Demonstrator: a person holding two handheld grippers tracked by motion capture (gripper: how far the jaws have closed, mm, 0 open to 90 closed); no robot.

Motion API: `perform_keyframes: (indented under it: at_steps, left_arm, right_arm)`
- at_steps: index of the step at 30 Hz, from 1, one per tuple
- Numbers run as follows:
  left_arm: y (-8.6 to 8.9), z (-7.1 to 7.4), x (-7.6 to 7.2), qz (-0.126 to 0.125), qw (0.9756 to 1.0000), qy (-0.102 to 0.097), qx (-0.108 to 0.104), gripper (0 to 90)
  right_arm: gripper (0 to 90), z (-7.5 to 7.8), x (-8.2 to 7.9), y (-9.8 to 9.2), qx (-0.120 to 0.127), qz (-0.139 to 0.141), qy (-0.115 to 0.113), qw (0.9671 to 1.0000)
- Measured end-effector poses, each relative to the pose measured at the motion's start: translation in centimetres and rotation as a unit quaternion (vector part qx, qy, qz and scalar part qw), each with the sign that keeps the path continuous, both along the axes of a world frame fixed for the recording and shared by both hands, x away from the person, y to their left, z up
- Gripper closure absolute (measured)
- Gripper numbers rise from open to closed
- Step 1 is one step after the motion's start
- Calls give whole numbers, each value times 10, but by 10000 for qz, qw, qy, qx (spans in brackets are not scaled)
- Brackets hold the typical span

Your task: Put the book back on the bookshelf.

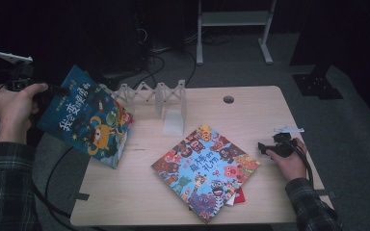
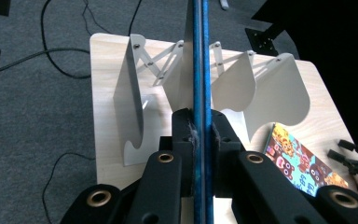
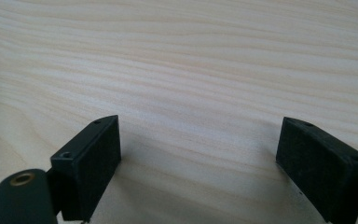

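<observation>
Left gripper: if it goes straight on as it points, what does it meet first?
Probably the white rack: the left gripper, shut on the blue book, lines up with a slot between its dividers. Depth is unclear.

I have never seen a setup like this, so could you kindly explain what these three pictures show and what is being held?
A person works at a wooden table with a hand-held two-jaw gripper in each hand. One picture comes from a camera above the table; the other two come from cameras riding on the grippers, looking along their black jaws. The left gripper is clamped on the edge of a blue picture book, held up off the table near a white folding book rack. The right gripper rests low over bare wood with its jaws apart, holding nothing. A second colourful book lies flat on the table, on top of something red.
</observation>
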State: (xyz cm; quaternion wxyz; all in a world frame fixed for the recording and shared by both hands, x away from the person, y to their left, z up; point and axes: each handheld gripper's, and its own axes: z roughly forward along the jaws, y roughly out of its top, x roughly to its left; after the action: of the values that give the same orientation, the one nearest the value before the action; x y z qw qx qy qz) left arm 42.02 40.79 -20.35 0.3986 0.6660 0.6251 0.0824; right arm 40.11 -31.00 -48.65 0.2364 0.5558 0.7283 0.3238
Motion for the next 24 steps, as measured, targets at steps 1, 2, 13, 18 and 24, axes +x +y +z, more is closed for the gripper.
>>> perform_keyframes:
  at_steps: [1,2,13,18,24]
  left_arm:
    - [0,-1,3,34,10000,10,4,830]
    - [0,-1,5,57,10000,25,13,831]
    - [2,2,30,349,9994,80,24,830]
    - [-3,1,40,408,9991,112,57,830]
    - [-7,-4,51,462,9988,190,19,830]
  right_arm:
    - [126,0,0,0,-3,15,-2,10000]
    - [126,0,0,0,-7,18,-2,10000]
    - [126,0,0,0,-1,11,3,10000]
    - [126,0,0,0,-3,13,3,10000]
    - [126,0,0,0,-5,14,-2,10000]
